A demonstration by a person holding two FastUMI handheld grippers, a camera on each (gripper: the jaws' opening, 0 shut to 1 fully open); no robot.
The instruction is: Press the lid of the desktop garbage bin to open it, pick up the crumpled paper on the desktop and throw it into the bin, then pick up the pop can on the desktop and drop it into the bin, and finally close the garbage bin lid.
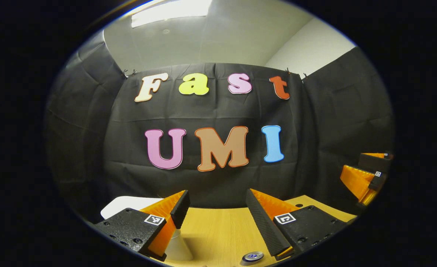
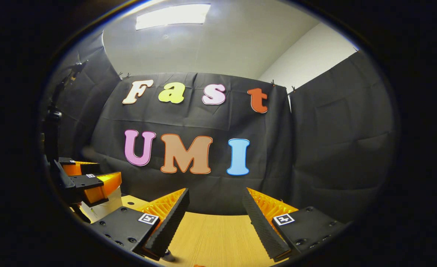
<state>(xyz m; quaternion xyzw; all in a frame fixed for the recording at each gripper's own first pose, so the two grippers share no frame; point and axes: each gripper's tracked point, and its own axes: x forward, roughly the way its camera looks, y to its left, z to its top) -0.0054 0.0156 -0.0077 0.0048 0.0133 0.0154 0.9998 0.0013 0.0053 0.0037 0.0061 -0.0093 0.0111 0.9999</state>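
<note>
In the left gripper view my left hand-held gripper (image 1: 214, 211) hangs above the wooden worktop (image 1: 218, 230) with its fingers wide apart and nothing between them. Low at the bottom edge I see the top of the pop can (image 1: 253, 256), end-on, so I judge it stands upright with its long axis vertical. A white shape (image 1: 129, 203) lies behind my left finger and a pale cone-like form (image 1: 177, 246) sits below it; I take these for parts of the bin, but cannot tell whether the lid is up. The other hand-held gripper (image 1: 366, 178) shows far right.

In the right gripper view my right hand-held gripper (image 2: 214, 213) is likewise spread and empty over the worktop (image 2: 211, 237). At far left the left hand-held gripper hovers above a white body (image 2: 105, 207), probably the bin.

I judge we are at the start: the lid press comes first, calling for me to tip a finger down onto the lid.
</note>
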